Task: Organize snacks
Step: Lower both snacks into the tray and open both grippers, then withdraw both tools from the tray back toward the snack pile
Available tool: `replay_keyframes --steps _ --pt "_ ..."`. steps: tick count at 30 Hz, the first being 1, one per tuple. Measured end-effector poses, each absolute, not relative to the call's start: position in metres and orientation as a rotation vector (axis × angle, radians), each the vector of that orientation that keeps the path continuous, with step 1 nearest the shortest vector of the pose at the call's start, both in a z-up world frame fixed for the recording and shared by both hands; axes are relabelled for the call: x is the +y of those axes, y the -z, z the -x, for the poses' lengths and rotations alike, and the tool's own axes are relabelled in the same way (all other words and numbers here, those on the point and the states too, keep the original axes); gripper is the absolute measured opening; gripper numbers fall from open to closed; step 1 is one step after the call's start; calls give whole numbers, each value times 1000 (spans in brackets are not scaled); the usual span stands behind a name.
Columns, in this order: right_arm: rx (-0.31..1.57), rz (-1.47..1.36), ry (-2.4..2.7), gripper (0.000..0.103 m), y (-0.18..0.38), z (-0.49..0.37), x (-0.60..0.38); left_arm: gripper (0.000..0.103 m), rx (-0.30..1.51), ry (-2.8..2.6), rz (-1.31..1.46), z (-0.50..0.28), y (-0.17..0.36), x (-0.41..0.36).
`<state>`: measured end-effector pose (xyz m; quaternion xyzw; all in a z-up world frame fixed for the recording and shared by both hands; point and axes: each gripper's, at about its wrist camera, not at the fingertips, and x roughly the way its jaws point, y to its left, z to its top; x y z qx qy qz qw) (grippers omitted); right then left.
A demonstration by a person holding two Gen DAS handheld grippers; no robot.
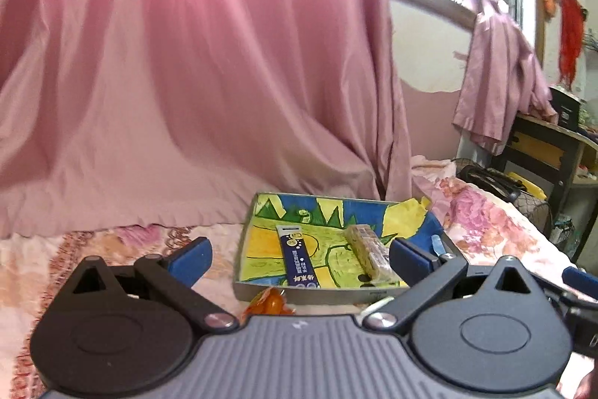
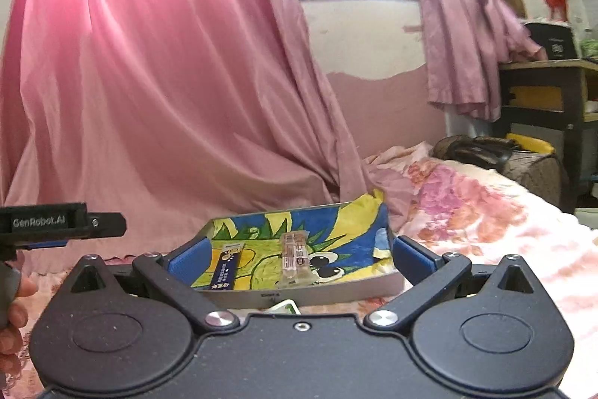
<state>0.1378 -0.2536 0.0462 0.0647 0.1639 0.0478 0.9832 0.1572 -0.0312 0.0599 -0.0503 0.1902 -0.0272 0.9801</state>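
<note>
A shallow grey tray (image 1: 310,295) with a bright cartoon drawing inside lies on the flowered bed. In it lie a dark blue stick packet (image 1: 299,258) and a clear-wrapped snack bar (image 1: 368,249). An orange wrapped snack (image 1: 271,301) lies on the bed just before the tray's near rim. My left gripper (image 1: 299,257) is open and empty, close in front of the tray. In the right wrist view the tray (image 2: 299,294) holds the blue packet (image 2: 226,270) and the clear bar (image 2: 293,258); a white-green packet (image 2: 286,306) peeks out below. My right gripper (image 2: 299,258) is open and empty.
A pink curtain (image 1: 187,81) hangs behind the tray. The flowered bedspread (image 1: 486,223) runs to the right. A dark shelf (image 2: 542,92) and a bag (image 2: 474,146) stand at the bed's far right end. The left gripper's body (image 2: 56,223) shows at the right view's left edge.
</note>
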Motion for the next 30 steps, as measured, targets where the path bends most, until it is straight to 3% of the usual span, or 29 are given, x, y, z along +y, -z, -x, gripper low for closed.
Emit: replay_keyframes --steps 14,30 --pt "276 -120 -36 102 -70 -28 -241 103 357 79 63 -55 -57 -25" --pt "371 -38 -3 102 -49 8 -215 103 458 42 20 -16 -29 -12"
